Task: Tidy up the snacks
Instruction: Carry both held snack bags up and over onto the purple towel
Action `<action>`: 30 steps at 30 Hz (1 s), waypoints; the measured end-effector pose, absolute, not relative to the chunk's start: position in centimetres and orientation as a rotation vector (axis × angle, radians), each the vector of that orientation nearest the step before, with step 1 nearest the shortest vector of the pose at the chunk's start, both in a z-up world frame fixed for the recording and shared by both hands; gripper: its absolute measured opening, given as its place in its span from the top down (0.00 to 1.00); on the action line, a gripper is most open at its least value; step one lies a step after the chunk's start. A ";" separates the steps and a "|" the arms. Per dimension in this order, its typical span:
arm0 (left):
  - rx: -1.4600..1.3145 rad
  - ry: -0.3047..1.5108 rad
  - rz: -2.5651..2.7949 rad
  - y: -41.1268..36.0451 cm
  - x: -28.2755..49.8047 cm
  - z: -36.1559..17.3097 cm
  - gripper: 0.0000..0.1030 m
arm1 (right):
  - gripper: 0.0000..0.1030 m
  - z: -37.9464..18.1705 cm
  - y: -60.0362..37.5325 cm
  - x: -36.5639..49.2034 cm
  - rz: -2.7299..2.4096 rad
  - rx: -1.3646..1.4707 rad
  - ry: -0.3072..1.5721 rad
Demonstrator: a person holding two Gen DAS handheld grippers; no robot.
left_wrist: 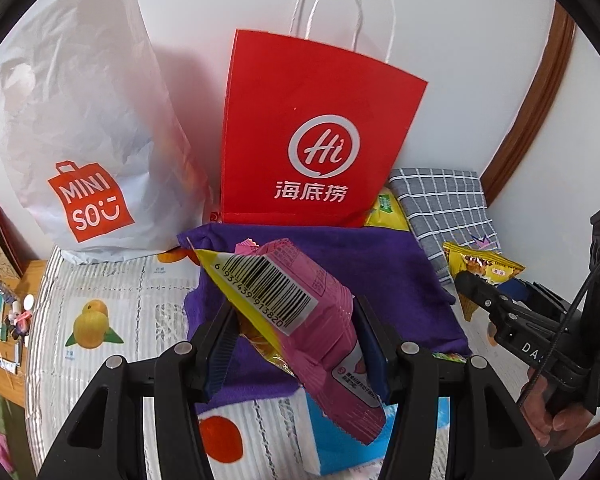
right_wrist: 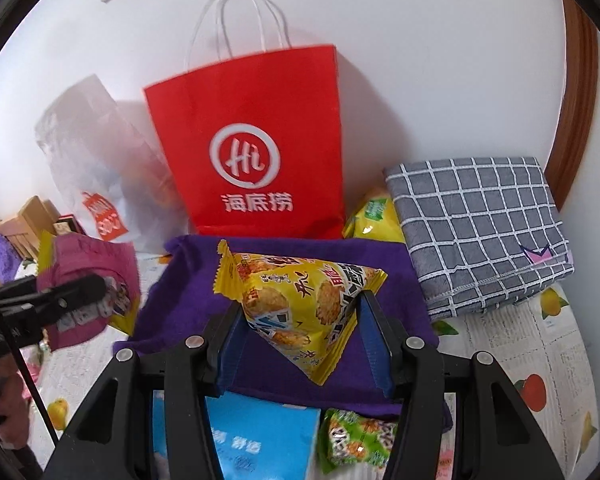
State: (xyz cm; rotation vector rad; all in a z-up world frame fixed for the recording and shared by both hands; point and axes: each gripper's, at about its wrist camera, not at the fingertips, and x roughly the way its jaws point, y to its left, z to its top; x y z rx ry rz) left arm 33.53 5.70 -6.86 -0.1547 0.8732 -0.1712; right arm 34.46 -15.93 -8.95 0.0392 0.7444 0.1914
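Note:
My left gripper (left_wrist: 294,330) is shut on a pink and yellow snack packet (left_wrist: 300,320) and holds it above a purple cloth (left_wrist: 380,280). My right gripper (right_wrist: 298,332) is shut on a yellow triangular snack packet (right_wrist: 304,308) above the same purple cloth (right_wrist: 188,308). A red paper bag (left_wrist: 312,136) with white handles stands upright against the wall behind the cloth; it also shows in the right wrist view (right_wrist: 256,140). A white MINISO bag (left_wrist: 84,140) stands to its left. The right gripper with its yellow packet (left_wrist: 484,268) shows at the right of the left wrist view.
A folded grey checked cloth (right_wrist: 480,232) lies at the right by the wall. A yellow snack bag (right_wrist: 374,216) sits between it and the red bag. A green snack packet (right_wrist: 356,440) and a blue pack (right_wrist: 260,436) lie near me. A cluttered wooden table (left_wrist: 8,320) stands left.

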 end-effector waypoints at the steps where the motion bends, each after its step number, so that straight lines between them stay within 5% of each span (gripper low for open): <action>1: -0.152 0.880 -0.170 5.7 34.0 -7.1 0.48 | 0.49 -9.2 -16.0 34.8 0.187 0.039 0.748; 30: -0.147 1.000 -0.157 6.1 40.2 -14.6 0.48 | 0.49 -17.6 -19.0 41.5 0.131 0.041 0.927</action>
